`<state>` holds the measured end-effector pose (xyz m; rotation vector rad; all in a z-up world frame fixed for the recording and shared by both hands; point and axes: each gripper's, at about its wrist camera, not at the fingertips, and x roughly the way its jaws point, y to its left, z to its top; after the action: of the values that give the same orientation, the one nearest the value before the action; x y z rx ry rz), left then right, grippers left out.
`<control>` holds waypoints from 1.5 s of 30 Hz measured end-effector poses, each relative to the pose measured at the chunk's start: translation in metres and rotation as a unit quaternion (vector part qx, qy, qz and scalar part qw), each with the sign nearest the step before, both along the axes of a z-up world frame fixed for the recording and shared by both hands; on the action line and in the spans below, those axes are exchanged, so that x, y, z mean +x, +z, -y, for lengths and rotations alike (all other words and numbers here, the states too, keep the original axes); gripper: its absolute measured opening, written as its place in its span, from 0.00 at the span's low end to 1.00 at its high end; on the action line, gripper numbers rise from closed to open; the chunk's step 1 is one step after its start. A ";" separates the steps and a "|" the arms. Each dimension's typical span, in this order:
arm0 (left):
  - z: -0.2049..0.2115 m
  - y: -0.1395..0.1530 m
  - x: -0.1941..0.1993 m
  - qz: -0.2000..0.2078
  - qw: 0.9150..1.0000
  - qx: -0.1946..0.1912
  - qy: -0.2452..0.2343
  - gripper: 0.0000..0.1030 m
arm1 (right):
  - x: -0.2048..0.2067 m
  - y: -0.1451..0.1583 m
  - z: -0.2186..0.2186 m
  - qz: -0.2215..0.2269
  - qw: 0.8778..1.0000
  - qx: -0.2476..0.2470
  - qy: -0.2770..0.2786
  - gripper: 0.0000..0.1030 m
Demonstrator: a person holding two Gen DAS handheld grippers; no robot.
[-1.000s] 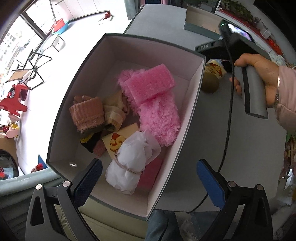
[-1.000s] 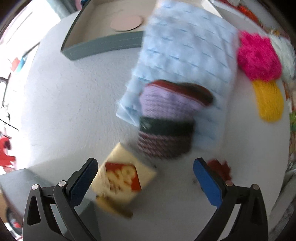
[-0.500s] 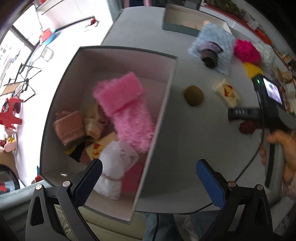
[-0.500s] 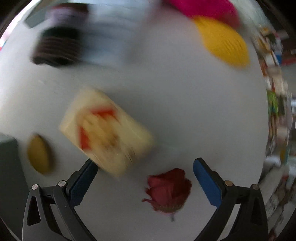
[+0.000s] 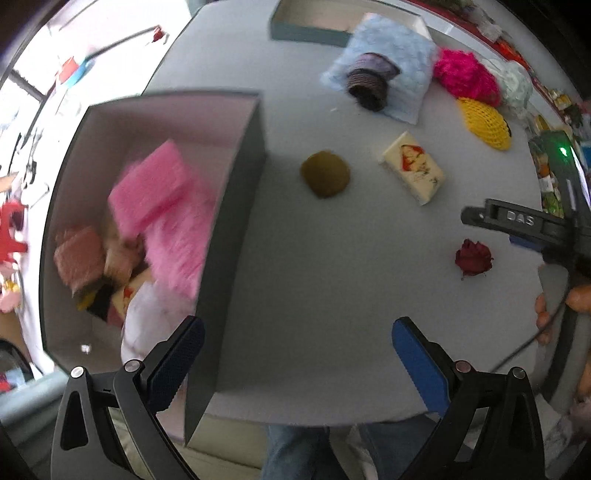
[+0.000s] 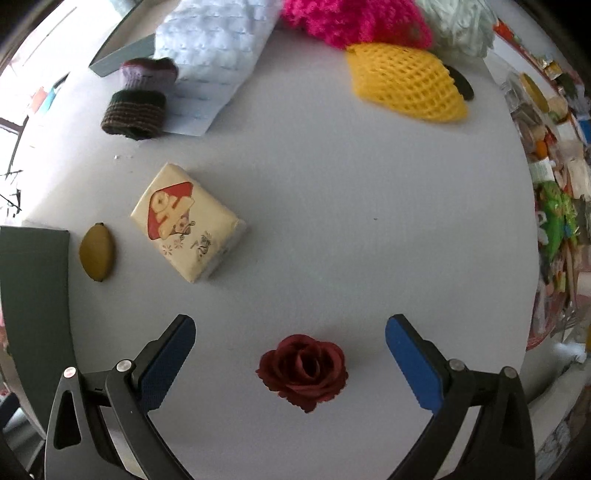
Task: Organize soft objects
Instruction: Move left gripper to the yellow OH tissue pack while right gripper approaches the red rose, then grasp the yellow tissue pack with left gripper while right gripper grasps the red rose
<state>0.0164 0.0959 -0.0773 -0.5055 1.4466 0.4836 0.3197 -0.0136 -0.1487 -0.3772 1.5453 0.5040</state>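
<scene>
At the far left, the grey box [image 5: 236, 229] sits on the white table [image 5: 314, 288] and holds a pink foam block [image 5: 151, 188] lying on a fluffy pink piece [image 5: 181, 247], with a brownish knit roll [image 5: 79, 258] and a white bundle [image 5: 144, 317] beside them, all somewhat blurred. The left gripper [image 5: 295, 354] hovers by the box's right wall, its fingers [image 5: 177, 358] spread wide and holding nothing. Just right of the box lies an olive-brown pouch [image 6: 96, 253], then a cream tissue pack [image 6: 186, 223] with a red print. Beyond them a striped knit cuff [image 6: 135, 114] rests on the edge of a pale blue cloth [image 6: 218, 40]. Further right, a dark red fabric rose [image 6: 303, 371] lies on the table between the right gripper [image 6: 290, 363] fingers [image 6: 413, 365], which are spread wide and not touching it. At the far edge sit a magenta fluffy item [image 6: 354, 18] and a yellow foam net [image 6: 406, 86].
</scene>
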 end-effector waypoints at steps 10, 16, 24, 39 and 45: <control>0.036 -0.041 0.132 0.005 0.987 0.063 -0.149 0.99 | 0.009 0.003 0.095 -0.040 0.997 0.007 -0.066 1.00; 0.037 -0.072 0.183 -0.010 0.982 0.072 -0.175 0.99 | -0.020 0.004 0.127 -0.065 0.995 0.016 -0.073 1.00; 0.044 -0.106 0.217 -0.031 0.974 0.070 -0.214 0.99 | -0.039 0.010 0.150 -0.078 0.994 0.030 -0.069 1.00; 0.018 -0.119 0.215 -0.013 0.986 0.011 -0.168 1.00 | -0.051 0.006 0.068 -0.063 0.996 0.027 0.053 1.00; 0.021 -0.116 0.201 -0.005 0.986 0.015 -0.166 1.00 | -0.057 0.014 0.066 -0.046 0.997 -0.004 0.067 0.75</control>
<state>0.2176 0.0749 -0.1931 -0.2308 1.4946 0.2411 0.2624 -0.0794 -0.1348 -0.4708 1.6188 0.6273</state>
